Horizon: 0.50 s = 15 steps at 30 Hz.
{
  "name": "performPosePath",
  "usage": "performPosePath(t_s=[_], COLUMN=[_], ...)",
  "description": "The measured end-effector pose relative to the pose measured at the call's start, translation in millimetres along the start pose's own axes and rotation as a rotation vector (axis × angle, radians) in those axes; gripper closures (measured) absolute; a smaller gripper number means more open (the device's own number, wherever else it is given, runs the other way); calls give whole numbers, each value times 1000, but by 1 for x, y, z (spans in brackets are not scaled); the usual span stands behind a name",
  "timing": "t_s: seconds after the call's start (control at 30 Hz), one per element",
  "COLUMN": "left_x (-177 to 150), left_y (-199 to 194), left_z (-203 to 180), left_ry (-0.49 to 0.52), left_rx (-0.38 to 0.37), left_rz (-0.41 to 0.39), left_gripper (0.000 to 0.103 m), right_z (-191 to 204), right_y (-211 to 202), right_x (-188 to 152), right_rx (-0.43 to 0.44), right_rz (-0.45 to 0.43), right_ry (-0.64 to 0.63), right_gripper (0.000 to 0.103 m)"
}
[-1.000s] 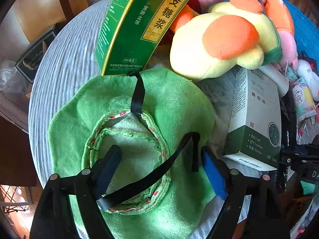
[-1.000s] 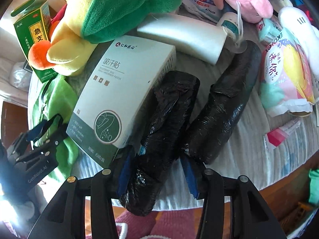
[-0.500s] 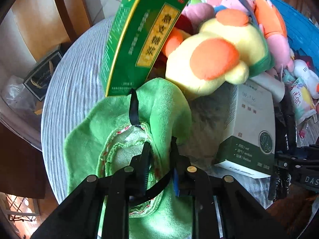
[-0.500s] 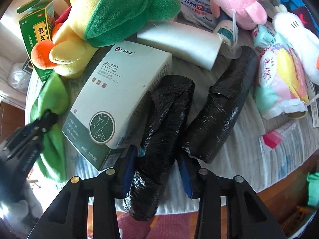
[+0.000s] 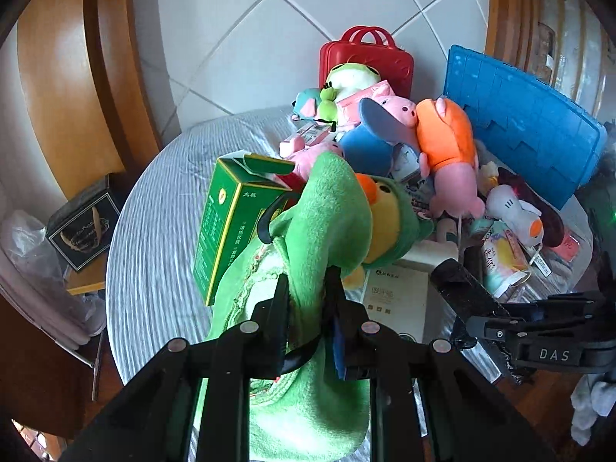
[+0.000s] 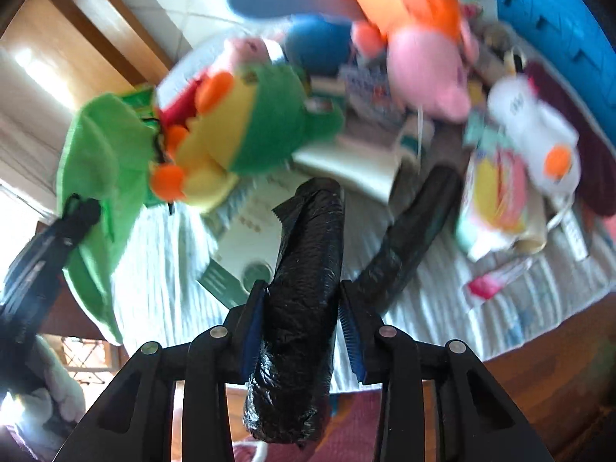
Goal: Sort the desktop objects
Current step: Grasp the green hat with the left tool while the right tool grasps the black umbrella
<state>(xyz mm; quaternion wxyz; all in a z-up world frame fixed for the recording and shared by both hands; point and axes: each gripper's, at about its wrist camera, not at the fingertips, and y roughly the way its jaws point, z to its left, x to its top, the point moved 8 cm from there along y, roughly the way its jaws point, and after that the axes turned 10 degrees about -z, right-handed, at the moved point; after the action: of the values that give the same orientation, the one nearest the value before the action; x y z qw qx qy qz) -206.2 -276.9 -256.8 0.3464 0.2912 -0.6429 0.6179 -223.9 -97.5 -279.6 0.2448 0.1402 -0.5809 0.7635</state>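
Note:
My left gripper (image 5: 308,300) is shut on a green fleece hat (image 5: 319,231) with black straps and holds it lifted above the table; the hat (image 6: 96,161) hangs from it at the left of the blurred right wrist view. My right gripper (image 6: 302,304) is shut on a black plastic roll (image 6: 304,281) and holds it raised off the table. That gripper (image 5: 512,331) and roll show at the lower right of the left wrist view. A second black roll (image 6: 415,231) lies on the cloth beside it.
A round table with grey striped cloth (image 5: 161,231) carries a green medicine box (image 5: 231,223), a white-green box (image 5: 396,300), a yellow-green plush (image 6: 246,131), pink and orange plushes (image 5: 446,154), a white plush (image 6: 535,134), a red case (image 5: 365,61) and a blue bin (image 5: 523,123).
Both grippers rose off the table. The left one closed on the green hat and lifted it; the right one closed on the black roll and lifted it.

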Motion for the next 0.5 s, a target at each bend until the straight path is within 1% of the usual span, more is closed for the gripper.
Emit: performPosePath(t_s=[0.07,0.1,0.17,0.2,0.23,0.3,0.33,0.4,0.5], left_x=[3,4,4,3,2,-1,-5,-16,-38], left_y=[0,1,5,6,9,16,21,31,53], left_z=[-5,-7,-9,-9,-10,-12,-12,-13,-14], left_ry=[3,2,7,9,11,16,16,12,-8], left_rx=[-7,-14,-15,-13,-10,-2,0,1,-4], left_rz=[6,8,14,18,24,41,56,88,151], left_gripper=[85,85,85,85,85,85,85,85,85], right_z=[4,-6,1,17,15,11,12,7,4], right_y=[-13,-20,-13,3,6,28,49,71,94], right_x=[6,9,15,19,21,17,15,4,-11], right_rx=[-4,-2,-8,-14,-20,-35,-36,-39,-29], right_rz=[-21,-29,-37,-35,-27,13,34,87,137], right_ry=[-15,-18,-30,-36,-42,-48,-43,-37,-32], right_gripper=[68,68,69,69,69,69,69,69,71])
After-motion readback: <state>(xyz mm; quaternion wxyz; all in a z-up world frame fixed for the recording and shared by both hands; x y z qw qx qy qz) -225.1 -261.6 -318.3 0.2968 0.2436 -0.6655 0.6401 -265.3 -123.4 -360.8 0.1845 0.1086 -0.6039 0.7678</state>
